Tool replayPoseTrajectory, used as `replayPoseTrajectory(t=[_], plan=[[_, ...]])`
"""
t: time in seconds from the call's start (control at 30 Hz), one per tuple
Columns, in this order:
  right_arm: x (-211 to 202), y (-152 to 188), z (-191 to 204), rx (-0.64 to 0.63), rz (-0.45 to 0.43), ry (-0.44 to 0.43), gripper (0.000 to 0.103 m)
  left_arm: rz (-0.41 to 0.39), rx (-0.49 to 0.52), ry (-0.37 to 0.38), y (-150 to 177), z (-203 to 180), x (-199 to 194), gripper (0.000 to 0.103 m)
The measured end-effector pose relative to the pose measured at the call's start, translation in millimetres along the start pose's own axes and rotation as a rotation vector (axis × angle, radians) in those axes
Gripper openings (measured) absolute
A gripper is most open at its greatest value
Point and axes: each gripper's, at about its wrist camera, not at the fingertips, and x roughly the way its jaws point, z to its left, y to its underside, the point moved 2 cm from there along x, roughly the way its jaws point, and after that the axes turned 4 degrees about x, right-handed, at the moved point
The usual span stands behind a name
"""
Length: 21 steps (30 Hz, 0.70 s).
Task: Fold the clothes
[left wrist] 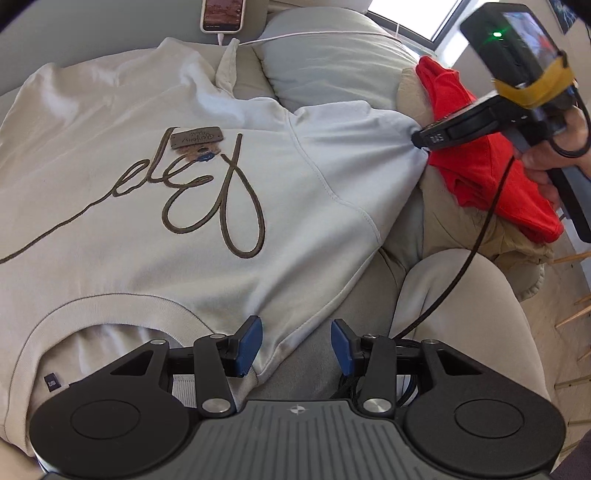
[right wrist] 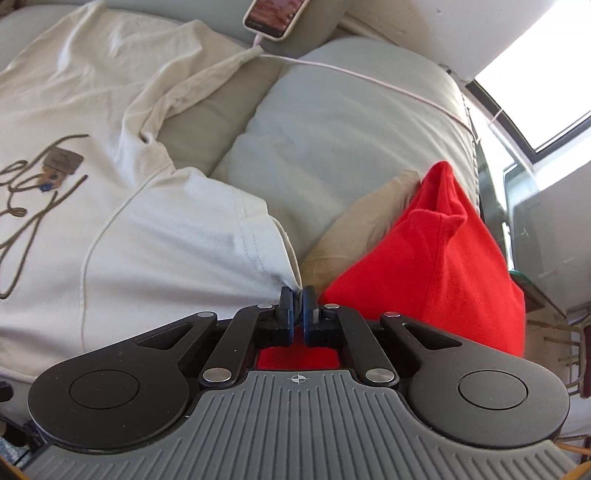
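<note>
We note a phone [left wrist: 222, 14] on its white charging cable [right wrist: 369, 79] at the far edge, above a grey cushion [right wrist: 332, 125]. To the right, a red garment [right wrist: 436, 258] lies heaped over a tan garment [right wrist: 354, 229], just beside the sleeve being worked. A black cord [left wrist: 461, 251] hangs from the right tool across the sofa [left wrist: 461, 295] arm.

The cream T-shirt [left wrist: 147, 221] lies spread face up on the sofa seat, collar nearest us, hem far. Brown looping script runs across its chest, with a small brown tag [left wrist: 195, 138] resting on it. The right sleeve is drawn out toward the red heap.

Right tongs [right wrist: 297, 295] are together, clamped on the sleeve hem. Left tongs [left wrist: 295, 343] stand apart over the near shoulder edge; one blue pad sits on the cloth, nothing pinched.

The shirt's left side runs out of view. The tag's wording is unreadable.
</note>
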Motion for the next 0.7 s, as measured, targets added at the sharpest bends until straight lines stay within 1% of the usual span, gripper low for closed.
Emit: replayPoseTrajectory(t=[0.07, 0.1, 0.13, 0.2, 0.27, 0.33, 0.37, 0.43, 0.5, 0.53, 0.57, 0.63, 0.7], plan=[[7.8, -1.3, 13.0, -0.057, 0.025, 0.049, 0.007, 0.002, 0.004, 0.001, -0.7, 0.5, -4.2, 0.042], [8.1, -3.0, 16.4, -0.068, 0.033, 0.057, 0.014, 0.001, 0.001, 0.001, -0.6, 1.5, -8.6, 0.042], [5.7, -5.6, 16.9, -0.059, 0.043, 0.049, 0.023, -0.005, -0.009, 0.002, -0.5, 3.0, -14.0, 0.042], [-4.5, -10.8, 8.1, 0.012, 0.060, -0.019, 0.033, -0.023, -0.036, 0.015, -1.5, 7.5, -26.8, 0.043], [-20.6, -14.3, -6.9, 0.115, 0.067, -0.098, 0.038, -0.051, -0.073, 0.040, -4.8, 13.9, -41.4, 0.045], [-40.2, -14.9, -23.3, 0.241, 0.041, -0.185, 0.048, -0.087, -0.114, 0.057, -8.2, 21.5, -52.7, 0.047], [-47.7, -15.6, -32.1, 0.304, 0.017, -0.227, 0.050, -0.102, -0.137, 0.060, -10.1, 26.0, -56.2, 0.047], [-50.5, -21.1, -46.4, 0.413, -0.027, -0.301, 0.052, -0.120, -0.180, 0.039, -15.4, 35.4, -54.4, 0.047], [-39.2, -29.2, -53.1, 0.496, -0.047, -0.360, 0.052, -0.117, -0.210, 0.000, -17.8, 44.4, -49.2, 0.047], [-28.3, -33.4, -53.3, 0.514, -0.045, -0.379, 0.052, -0.108, -0.225, -0.012, -18.4, 49.5, -44.4, 0.047], [-16.7, -37.4, -52.4, 0.526, -0.034, -0.395, 0.051, -0.095, -0.240, -0.013, -18.7, 54.6, -38.4, 0.047], [8.0, -44.3, -47.5, 0.533, 0.019, -0.419, 0.047, -0.073, -0.265, -0.003, -17.9, 61.6, -28.4, 0.047], [27.9, -50.4, -46.6, 0.544, 0.079, -0.466, 0.045, -0.054, -0.273, 0.003, -18.0, 64.2, -21.2, 0.047]])
